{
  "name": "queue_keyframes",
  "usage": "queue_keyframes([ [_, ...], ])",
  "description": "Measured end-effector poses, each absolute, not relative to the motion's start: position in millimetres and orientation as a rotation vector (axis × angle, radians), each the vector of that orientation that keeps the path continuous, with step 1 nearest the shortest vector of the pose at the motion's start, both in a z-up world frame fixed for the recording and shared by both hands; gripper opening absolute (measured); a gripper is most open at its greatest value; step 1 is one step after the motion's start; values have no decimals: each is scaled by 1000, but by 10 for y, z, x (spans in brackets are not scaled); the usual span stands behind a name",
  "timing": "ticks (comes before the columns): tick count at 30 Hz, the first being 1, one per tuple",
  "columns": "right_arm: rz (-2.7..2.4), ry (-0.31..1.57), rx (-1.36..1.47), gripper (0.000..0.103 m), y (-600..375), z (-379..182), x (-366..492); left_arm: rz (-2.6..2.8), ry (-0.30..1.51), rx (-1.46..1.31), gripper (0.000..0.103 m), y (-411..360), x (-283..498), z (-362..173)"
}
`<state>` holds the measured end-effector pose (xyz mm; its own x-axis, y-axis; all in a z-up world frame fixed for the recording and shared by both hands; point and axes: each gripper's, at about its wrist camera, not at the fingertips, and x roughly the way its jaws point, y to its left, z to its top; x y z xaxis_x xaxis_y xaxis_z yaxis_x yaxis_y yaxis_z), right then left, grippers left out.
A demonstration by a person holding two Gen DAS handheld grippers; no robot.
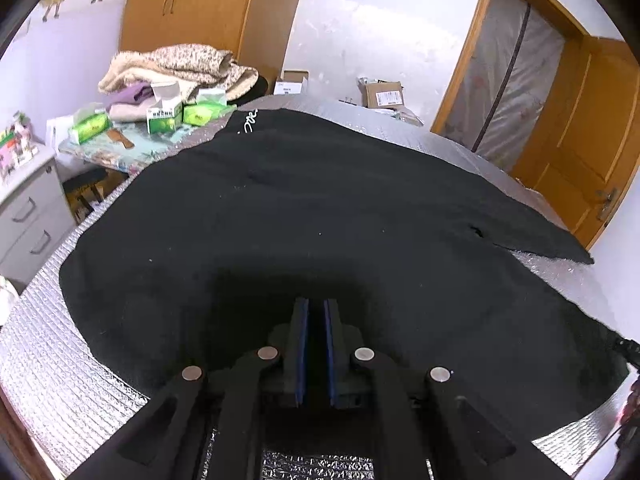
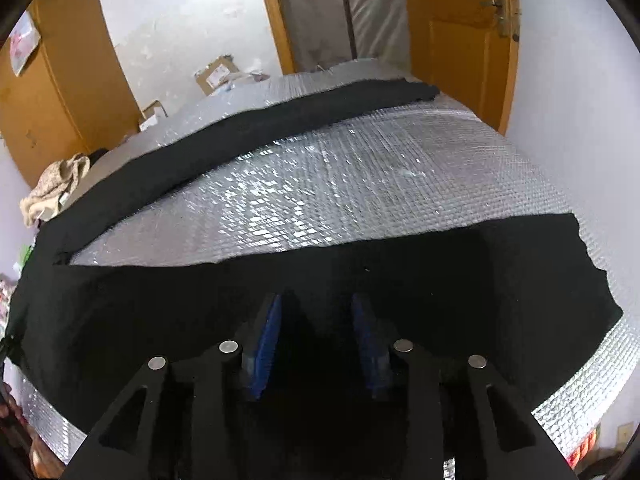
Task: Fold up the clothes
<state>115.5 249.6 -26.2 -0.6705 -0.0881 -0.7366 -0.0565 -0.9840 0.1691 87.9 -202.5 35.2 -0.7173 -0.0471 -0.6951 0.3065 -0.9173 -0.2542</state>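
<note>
A large black garment (image 1: 304, 208) lies spread flat on a silver quilted foil surface (image 1: 60, 368). In the left wrist view its waist with a white drawstring (image 1: 250, 122) is at the far end. My left gripper (image 1: 316, 308) hovers over the near edge of the cloth, its blue-padded jaws nearly together with a narrow gap and nothing seen between them. In the right wrist view the black garment (image 2: 440, 264) shows two legs with bare foil (image 2: 320, 184) between them. My right gripper (image 2: 316, 300) is open over the near leg, touching or just above it.
A side table at the far left holds green tissue boxes (image 1: 164, 118) and a pile of beige blankets (image 1: 180, 68). A grey drawer unit (image 1: 28, 208) stands left. Cardboard boxes (image 1: 382, 94) sit on the floor behind. An orange door (image 2: 460, 32) is at the right.
</note>
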Motion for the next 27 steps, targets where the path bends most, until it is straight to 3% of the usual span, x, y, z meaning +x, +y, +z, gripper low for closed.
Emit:
queue_keyframes([
  [4,-2832,-245,1130,32,2327,-92,1181,-2663,652,1087,7,-2125,898,377],
  [15,-2650,-243,975,28,1820,99,1156,-2653,579,1002,7,-2145,957,559],
  [27,-2559,-77,999,28,1283,8,1160,-2734,420,1050,7,-1683,619,620],
])
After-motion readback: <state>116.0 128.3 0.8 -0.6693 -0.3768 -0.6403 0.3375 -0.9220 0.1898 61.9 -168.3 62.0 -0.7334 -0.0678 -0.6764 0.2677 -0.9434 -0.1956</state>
